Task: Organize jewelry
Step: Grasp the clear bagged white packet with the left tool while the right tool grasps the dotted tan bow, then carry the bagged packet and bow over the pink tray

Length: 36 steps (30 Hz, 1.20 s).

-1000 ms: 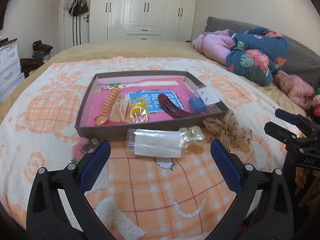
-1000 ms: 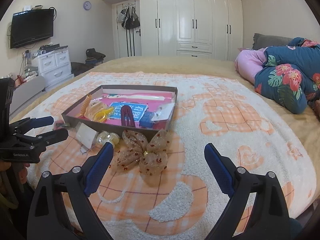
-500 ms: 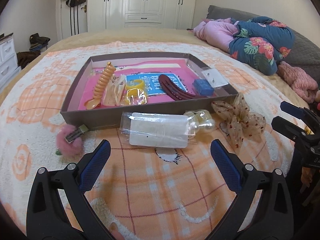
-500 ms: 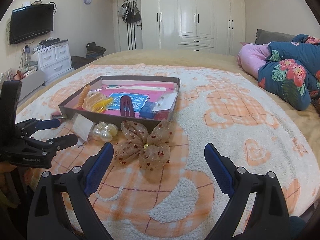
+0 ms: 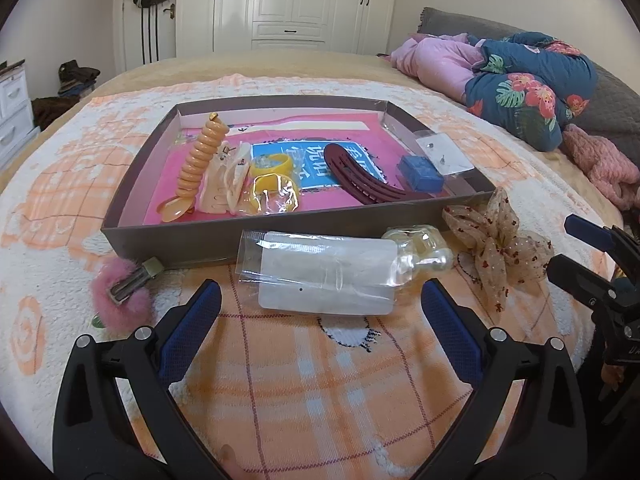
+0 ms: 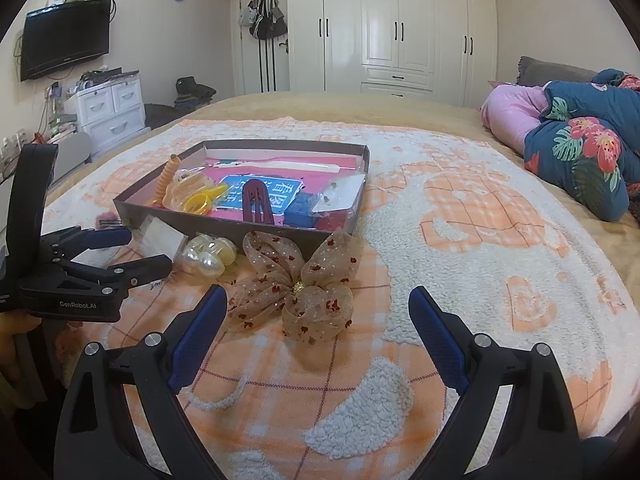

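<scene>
Tray (image 5: 208, 244) fronted by one bow (image 5: 496, 240), one pouch (image 5: 320, 272).

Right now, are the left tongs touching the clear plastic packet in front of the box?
Apart. The left wrist view shows bare blanket between the packet and both open tips of the left tongs.

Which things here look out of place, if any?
Four pieces lie on the blanket outside the tray, along its near wall: a pink fluffy clip, a clear packet, a pearl clip and a sheer bow. Both grippers are open and empty.
</scene>
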### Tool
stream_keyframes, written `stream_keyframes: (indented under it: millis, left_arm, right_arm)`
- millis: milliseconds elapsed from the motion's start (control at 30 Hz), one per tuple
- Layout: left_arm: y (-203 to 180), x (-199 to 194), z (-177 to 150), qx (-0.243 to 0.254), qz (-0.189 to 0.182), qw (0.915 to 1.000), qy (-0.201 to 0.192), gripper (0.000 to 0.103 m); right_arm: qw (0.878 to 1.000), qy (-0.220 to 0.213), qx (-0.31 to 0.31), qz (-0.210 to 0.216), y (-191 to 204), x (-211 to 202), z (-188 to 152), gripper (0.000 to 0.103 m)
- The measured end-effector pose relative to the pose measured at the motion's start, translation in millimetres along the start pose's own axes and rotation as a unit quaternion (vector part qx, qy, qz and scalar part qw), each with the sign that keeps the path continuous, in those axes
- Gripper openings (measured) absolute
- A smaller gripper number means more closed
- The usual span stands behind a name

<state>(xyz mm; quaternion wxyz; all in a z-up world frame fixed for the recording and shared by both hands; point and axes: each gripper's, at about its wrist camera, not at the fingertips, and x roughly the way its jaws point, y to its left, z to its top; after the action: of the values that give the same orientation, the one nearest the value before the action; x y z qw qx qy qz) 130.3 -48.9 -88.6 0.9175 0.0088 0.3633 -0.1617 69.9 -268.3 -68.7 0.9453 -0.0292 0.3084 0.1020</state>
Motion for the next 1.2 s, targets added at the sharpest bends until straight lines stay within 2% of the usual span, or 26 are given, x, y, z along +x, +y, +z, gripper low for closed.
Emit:
stream_keyframes:
  millis: [200, 300, 400, 467, 567, 700, 933, 1200]
  left_arm:
    - [3, 6, 2, -0.01, -0.004, 0.9999, 0.005, 0.092]
    - [4, 9, 3, -0.015, -0.01, 0.9998, 0.008, 0.092]
    - [3, 11, 4, -0.015, -0.012, 0.9998, 0.008, 0.091]
    - [3, 11, 5, -0.015, -0.014, 0.9998, 0.007, 0.091]
    - [1, 11, 5, -0.014, -0.021, 0.9997, 0.008, 0.091]
    - [1, 10, 6, -0.017, -0.033, 0.9993, 0.007, 0.09]
    - [1, 10, 6, -0.018, -0.04, 0.999, 0.012, 0.077]
    - [-8, 1, 5, 0.003, -0.047, 0.9988, 0.007, 0.075]
  right_arm:
    - [1.0, 0.011, -0.006, -0.01, 1, 11, -1, 0.089]
    - [1.0, 0.017, -0.005, -0.01, 2, 17, -1, 0.079]
    - [0.999, 0.034, -0.001, -0.007, 0, 26, -3, 0.06]
    - [0.999, 0.043, 0.0, -0.003, 0, 30, -4, 0.035]
    - [0.999, 0.044, 0.0, 0.008, -1, 29, -5, 0.017]
    - [0.999, 0.034, -0.011, 0.016, 3, 24, -5, 0.011]
    - [0.999, 0.023, -0.015, 0.037, 7, 17, -3, 0.009]
    - [0.998, -0.003, -0.021, 0.052, 11, 2, 1, 0.007]
